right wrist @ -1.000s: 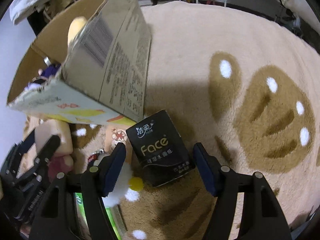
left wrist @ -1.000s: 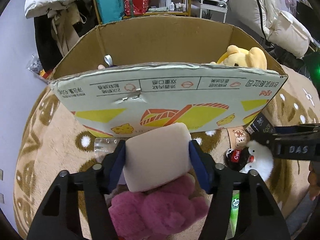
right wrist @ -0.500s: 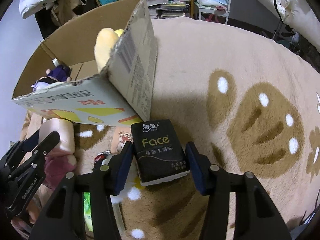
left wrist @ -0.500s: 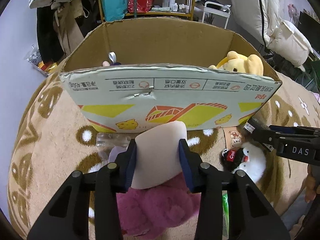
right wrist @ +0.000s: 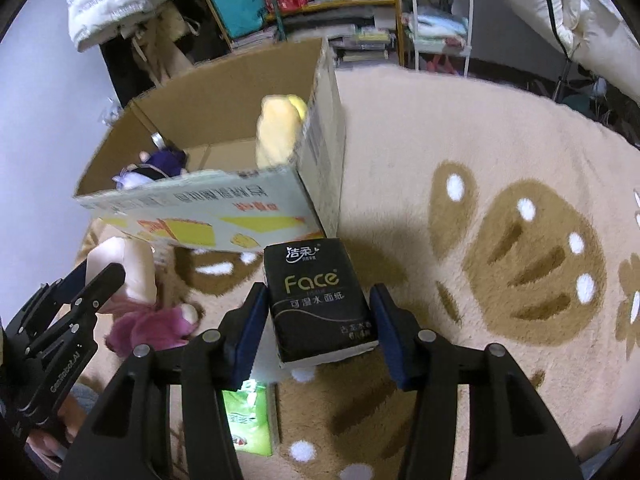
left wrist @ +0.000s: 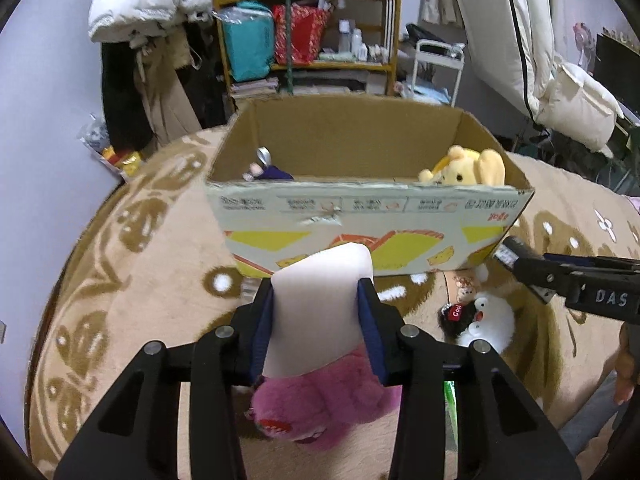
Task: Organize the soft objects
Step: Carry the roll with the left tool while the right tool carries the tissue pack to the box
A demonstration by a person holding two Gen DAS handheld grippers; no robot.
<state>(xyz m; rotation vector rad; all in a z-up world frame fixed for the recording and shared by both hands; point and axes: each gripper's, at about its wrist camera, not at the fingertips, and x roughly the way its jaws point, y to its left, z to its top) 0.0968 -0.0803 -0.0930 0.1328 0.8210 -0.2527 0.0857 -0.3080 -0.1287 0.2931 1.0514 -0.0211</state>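
Two items in hand, one per gripper, both lifted clear of the rug and short of the carton.

Left wrist view: left gripper (left wrist: 320, 320), its blue pads pressed into the sides of a pale pink foam block (left wrist: 320, 304); the jaws have just been closing and now stand narrow on it. Below it, a magenta plush (left wrist: 320, 404) on the tan rug (left wrist: 140, 300). Ahead, the cardboard box (left wrist: 360, 208), open at the top, holding a yellow bear plush (left wrist: 466, 168) at its right end and a small purple doll (left wrist: 272, 172) at its left. A white penguin plush (left wrist: 486, 320) lies on the rug in front of the box's right corner.

Right wrist view: right gripper (right wrist: 320, 320), jaws likewise just closing, holding a black tissue pack (right wrist: 320, 300) marked "Face" by its two long sides, just in front of the box's near corner. A green tissue pack (right wrist: 248, 420) lies on the rug beneath.

Step, as judged: carry phase, pick done, deposit pending. The next move calls for raising each load above the near wall, carrying it over the open middle between bear and doll, then opening the jaws. The near wall is the likely snag.
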